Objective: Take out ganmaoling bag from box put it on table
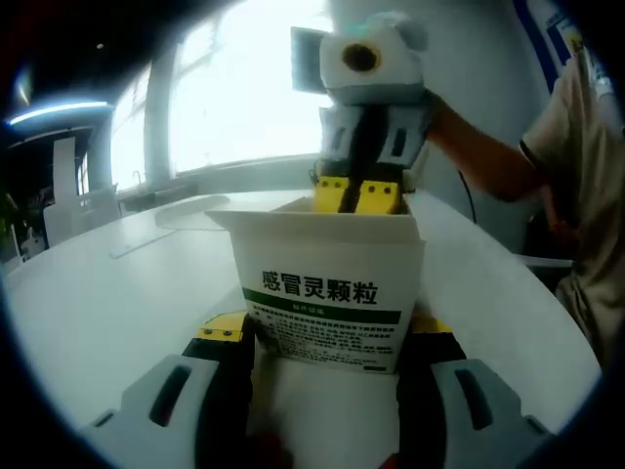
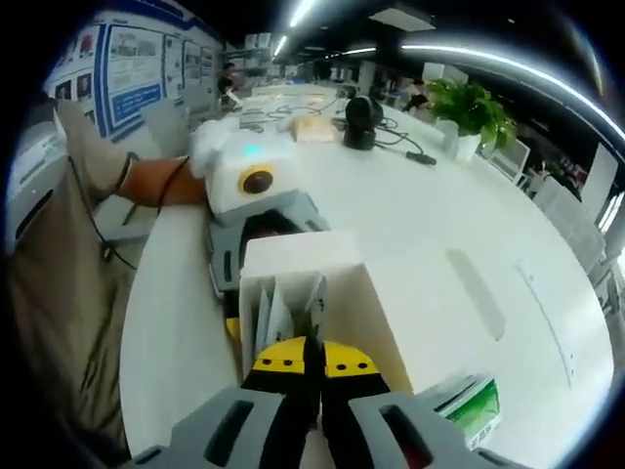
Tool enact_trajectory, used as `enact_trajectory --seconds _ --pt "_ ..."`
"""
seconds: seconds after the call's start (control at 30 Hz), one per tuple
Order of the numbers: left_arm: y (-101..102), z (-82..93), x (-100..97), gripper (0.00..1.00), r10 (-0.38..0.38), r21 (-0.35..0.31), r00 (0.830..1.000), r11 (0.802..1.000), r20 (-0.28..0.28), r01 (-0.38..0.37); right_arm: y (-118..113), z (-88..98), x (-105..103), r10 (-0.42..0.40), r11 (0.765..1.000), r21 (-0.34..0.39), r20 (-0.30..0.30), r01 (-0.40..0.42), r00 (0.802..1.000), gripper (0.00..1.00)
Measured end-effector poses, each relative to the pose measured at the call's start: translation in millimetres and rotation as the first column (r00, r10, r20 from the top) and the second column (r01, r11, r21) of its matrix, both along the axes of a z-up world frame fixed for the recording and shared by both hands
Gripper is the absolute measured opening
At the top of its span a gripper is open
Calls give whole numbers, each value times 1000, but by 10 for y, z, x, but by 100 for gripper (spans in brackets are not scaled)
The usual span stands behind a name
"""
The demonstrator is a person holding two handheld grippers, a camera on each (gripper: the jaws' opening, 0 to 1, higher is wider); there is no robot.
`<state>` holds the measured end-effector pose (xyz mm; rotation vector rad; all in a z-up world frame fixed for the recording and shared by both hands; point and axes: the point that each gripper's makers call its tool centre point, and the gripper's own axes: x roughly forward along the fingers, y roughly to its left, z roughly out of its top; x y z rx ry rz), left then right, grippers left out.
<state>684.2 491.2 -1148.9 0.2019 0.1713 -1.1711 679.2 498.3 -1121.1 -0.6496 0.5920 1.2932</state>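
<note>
The left gripper (image 1: 327,337) is clamping the box (image 1: 327,283) upright on the table (image 1: 107,293). The right gripper (image 2: 312,363), jaws pressed narrow, is reaching into the box's open top, apparently pinching 1 bag (image 2: 314,298) among several inside. Extraction step; next move calls for a straight lift clear.

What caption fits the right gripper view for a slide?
Right tool, shut, dips into the open white box on the table.
</note>
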Motion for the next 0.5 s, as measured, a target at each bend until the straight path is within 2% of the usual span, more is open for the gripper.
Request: enact_trajectory --seconds 0.17,0.5 --pt "0 1 0 49 -1 0 1000 1000 1 1 4 10 -18 17 1000 -1 9 -17 1000 0" --pt "3 3 -3 49 -1 0 1000 1000 1 1 -2 156 26 -27 999 40 31 26 999 0"
